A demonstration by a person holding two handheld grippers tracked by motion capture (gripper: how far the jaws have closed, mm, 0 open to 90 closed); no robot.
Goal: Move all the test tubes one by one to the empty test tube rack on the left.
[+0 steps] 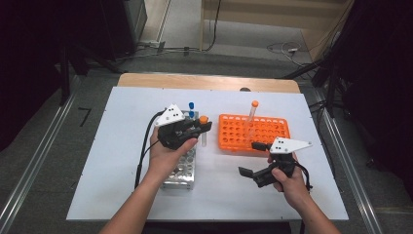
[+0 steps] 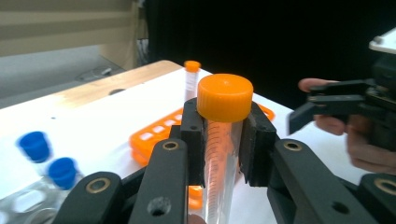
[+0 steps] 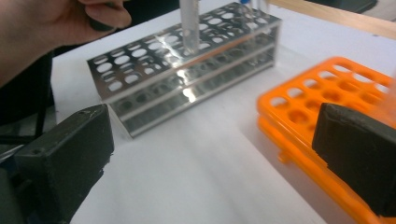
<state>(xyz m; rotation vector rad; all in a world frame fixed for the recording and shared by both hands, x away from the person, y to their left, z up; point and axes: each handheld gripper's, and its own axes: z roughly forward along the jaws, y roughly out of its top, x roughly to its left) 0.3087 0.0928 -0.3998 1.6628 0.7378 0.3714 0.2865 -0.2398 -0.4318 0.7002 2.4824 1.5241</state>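
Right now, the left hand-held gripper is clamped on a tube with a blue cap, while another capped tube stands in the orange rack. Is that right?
Not quite. The cap on the tube clamped in the left hand-held gripper is orange, not blue, as the left gripper view shows. The blue-capped tubes stand in the metal rack. The rest holds: another capped tube stands in the orange rack.

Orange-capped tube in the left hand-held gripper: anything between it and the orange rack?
Nothing visible. The tube hangs over bare table just left of the orange rack; the one tube already racked stands at the far side.
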